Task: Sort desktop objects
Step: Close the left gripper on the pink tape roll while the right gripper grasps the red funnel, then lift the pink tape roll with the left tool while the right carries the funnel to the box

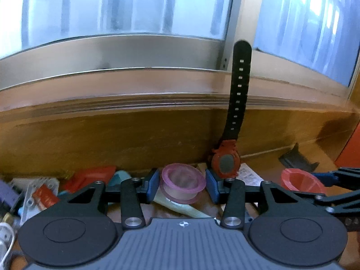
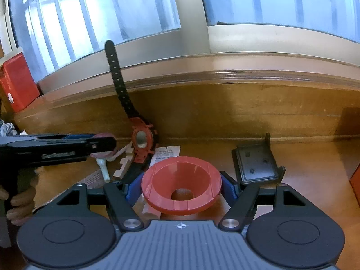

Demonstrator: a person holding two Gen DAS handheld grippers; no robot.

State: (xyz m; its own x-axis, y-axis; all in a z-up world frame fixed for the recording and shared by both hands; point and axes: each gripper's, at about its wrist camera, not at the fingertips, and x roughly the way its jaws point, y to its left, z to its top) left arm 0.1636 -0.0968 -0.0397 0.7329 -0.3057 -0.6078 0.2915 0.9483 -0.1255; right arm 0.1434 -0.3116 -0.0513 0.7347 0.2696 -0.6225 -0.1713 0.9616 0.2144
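My left gripper is shut on a pink tape roll, held between its blue pads above the desk. My right gripper is shut on a red funnel, wide mouth up. The funnel also shows at the right of the left wrist view. The left gripper with the tape roll shows at the left of the right wrist view. A red watch with a black strap leans upright against the wooden wall; it also shows in the right wrist view.
A dark metal bracket lies on the wooden desk to the right. A paper label, a cream tube and small wooden pieces lie near the watch. Red packets and clutter lie at the left. A red box stands on the windowsill.
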